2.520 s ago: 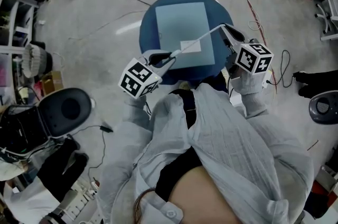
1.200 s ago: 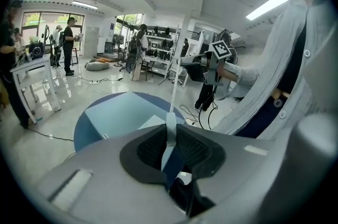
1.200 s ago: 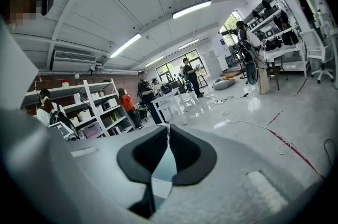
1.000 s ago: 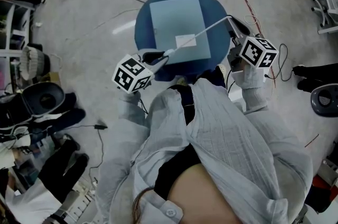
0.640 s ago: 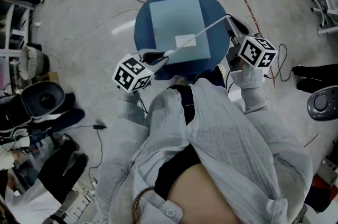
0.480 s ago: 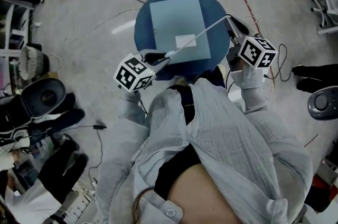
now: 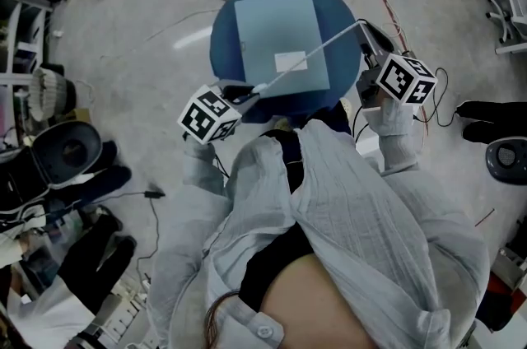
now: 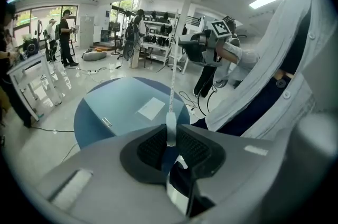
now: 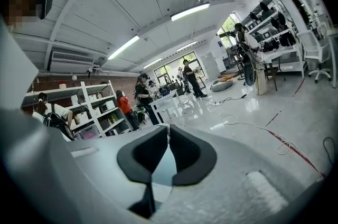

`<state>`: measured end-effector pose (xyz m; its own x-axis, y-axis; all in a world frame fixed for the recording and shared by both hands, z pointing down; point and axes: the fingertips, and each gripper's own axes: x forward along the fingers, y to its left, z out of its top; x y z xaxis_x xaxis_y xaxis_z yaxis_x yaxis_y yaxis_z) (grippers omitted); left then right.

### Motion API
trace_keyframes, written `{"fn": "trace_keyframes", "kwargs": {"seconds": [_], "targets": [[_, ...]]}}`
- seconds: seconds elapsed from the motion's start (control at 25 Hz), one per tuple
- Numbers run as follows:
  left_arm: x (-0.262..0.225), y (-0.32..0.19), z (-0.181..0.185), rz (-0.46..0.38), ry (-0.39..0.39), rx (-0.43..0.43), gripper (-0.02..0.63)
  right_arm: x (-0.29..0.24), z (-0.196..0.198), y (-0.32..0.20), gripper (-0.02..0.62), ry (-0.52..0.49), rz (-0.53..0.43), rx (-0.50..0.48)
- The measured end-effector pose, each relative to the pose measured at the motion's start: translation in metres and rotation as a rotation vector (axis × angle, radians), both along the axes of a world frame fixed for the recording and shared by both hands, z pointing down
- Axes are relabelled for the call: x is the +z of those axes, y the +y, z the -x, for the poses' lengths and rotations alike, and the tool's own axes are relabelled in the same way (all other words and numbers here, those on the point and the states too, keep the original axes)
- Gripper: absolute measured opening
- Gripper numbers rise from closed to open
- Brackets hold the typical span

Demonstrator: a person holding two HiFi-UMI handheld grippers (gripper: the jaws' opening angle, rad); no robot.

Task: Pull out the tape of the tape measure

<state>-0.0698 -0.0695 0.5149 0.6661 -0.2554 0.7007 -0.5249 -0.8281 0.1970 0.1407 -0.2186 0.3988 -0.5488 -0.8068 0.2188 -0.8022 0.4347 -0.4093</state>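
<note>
Has drawn the left gripper [image 7: 249,90] farther left off the table [image 7: 224,51] since earlier, lengthening the tape [image 7: 306,55]. Pinches one tape end between the left jaws; clamps the other in the right gripper [image 7: 369,33], jaws pressed nearly together, stretching it taut above the table.

The thin white tape [image 7: 309,53] now spans a longer stretch. The left claw [image 7: 250,91] has drawn slightly leftward and the right claw [image 7: 366,29] farther rightward, widening their gap.
</note>
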Motion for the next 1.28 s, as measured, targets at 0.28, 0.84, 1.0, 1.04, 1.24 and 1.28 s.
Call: {"fn": "trace_keyframes", "kwargs": {"seconds": [0.28,0.84,1.0,1.04,1.24,1.28], "targets": [[-0.003,0.003,0.005,0.011,0.026,-0.006,0.077,0.002,-0.013,-0.006,0.015,-0.016,0.020,0.035],[0.003,0.004,0.007,0.035,-0.018,0.012,0.077,0.005,-0.006,-0.011,0.015,-0.007,0.033,0.029],[0.011,0.004,0.012,0.058,-0.062,0.027,0.077,0.003,-0.006,-0.017,0.015,-0.016,0.035,0.044],[0.017,0.005,0.016,0.059,-0.102,0.038,0.077,0.002,-0.009,-0.019,0.015,-0.029,0.033,0.056],[0.030,0.007,0.024,0.068,-0.134,0.032,0.077,-0.005,-0.022,-0.023,0.015,-0.016,0.011,0.081],[0.029,0.007,0.024,0.074,-0.120,0.024,0.077,-0.003,-0.022,-0.023,0.015,-0.027,0.019,0.083]]}}
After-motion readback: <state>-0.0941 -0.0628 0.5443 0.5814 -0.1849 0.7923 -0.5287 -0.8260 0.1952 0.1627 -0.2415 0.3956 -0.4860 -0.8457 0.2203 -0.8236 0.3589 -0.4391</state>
